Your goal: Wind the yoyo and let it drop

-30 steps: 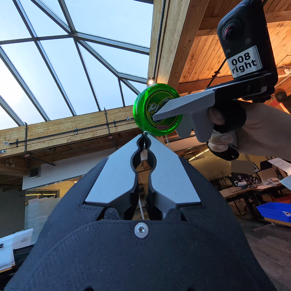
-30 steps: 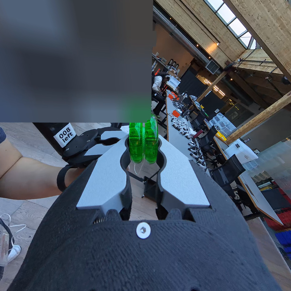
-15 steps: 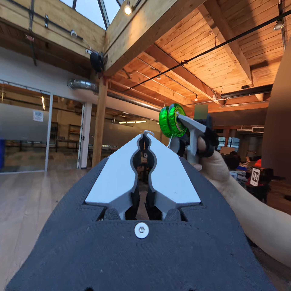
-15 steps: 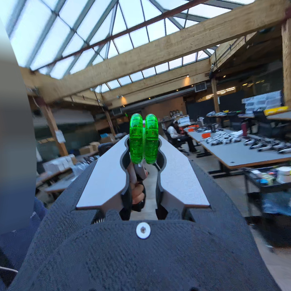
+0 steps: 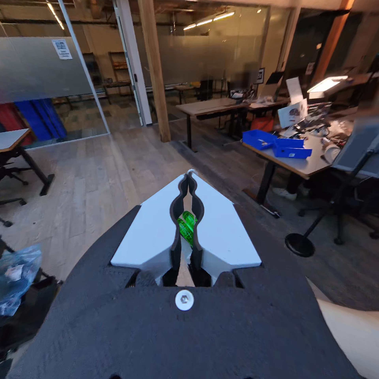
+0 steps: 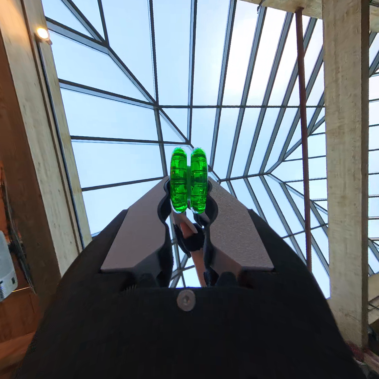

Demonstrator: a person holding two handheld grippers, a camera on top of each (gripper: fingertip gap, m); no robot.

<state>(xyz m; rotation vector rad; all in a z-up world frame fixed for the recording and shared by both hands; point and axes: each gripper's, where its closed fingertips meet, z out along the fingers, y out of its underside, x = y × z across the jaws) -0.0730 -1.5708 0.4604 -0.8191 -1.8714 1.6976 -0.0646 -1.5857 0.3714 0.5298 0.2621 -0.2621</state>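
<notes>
A translucent green yoyo [image 6: 188, 180] is clamped edge-on between the tips of my right gripper [image 6: 188, 179], which points up at the skylight. My left gripper [image 5: 188, 174] is shut, with a small loop of white string [image 5: 192, 170] pinched at its tips. It points down toward the floor. In the left wrist view the yoyo [image 5: 187, 227] shows through the gap between the left fingers, below them. In the right wrist view a hand with a black strap [image 6: 189, 235] shows through the gap under the yoyo. The string between the yoyo and the left tips is hidden.
Below the left gripper is wooden floor. A wooden post [image 5: 155, 82] and a glass wall stand ahead. Tables with blue bins [image 5: 287, 146] and an office chair [image 5: 348, 184] are on the right, and a desk [image 5: 12, 137] on the left. Wooden beams [image 6: 344, 143] frame the skylight above. The left gripper's tips are roughly 9 cm from the right gripper's.
The left gripper has tipped from pointing at the ceiling to pointing at the floor. The right gripper has swung upward with the yoyo. The yoyo now sits under the left fingers instead of beyond them.
</notes>
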